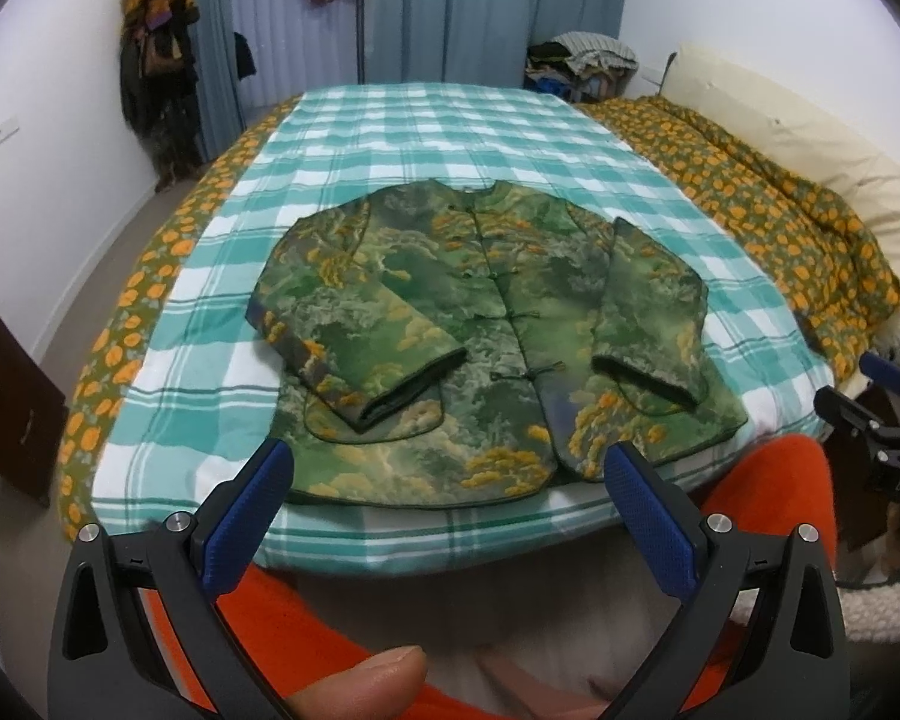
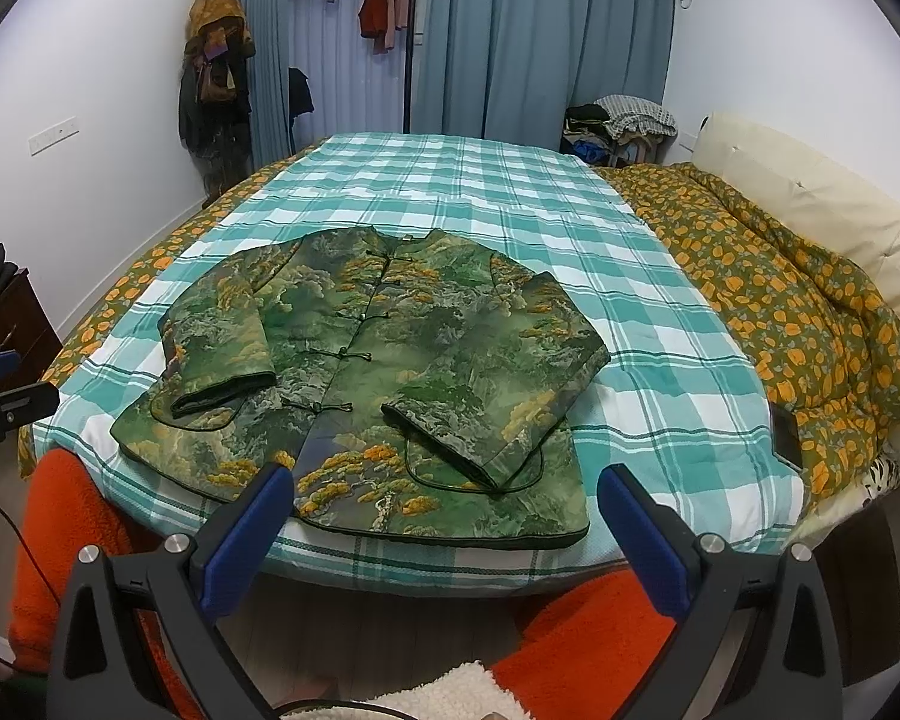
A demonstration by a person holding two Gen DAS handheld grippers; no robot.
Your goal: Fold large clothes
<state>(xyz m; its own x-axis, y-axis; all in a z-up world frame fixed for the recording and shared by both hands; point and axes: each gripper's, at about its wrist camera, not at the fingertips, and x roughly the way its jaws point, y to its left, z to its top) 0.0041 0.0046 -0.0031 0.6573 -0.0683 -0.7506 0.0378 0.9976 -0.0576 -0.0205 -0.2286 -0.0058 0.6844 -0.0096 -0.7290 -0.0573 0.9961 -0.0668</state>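
A green jacket point(image 1: 474, 324) with an orange and yellow landscape print lies flat, front up and buttoned, on the checked bed sheet point(image 1: 426, 138). Both sleeves are folded in over the body. It also shows in the right wrist view point(image 2: 390, 384). My left gripper point(image 1: 450, 480) is open and empty, held back from the bed's near edge, in front of the jacket's hem. My right gripper point(image 2: 444, 504) is open and empty, also short of the hem. The right gripper's body shows at the right edge of the left wrist view point(image 1: 882, 420).
An orange-flowered quilt point(image 2: 798, 312) is bunched along the bed's right side against a cream headboard point(image 2: 810, 192). A dark phone point(image 2: 786, 435) lies by the quilt. A dark wooden cabinet point(image 1: 6, 390) stands left. Curtains point(image 2: 510, 36) and hung clothes point(image 2: 216, 72) are behind. The person's orange trousers point(image 2: 66, 540) are below.
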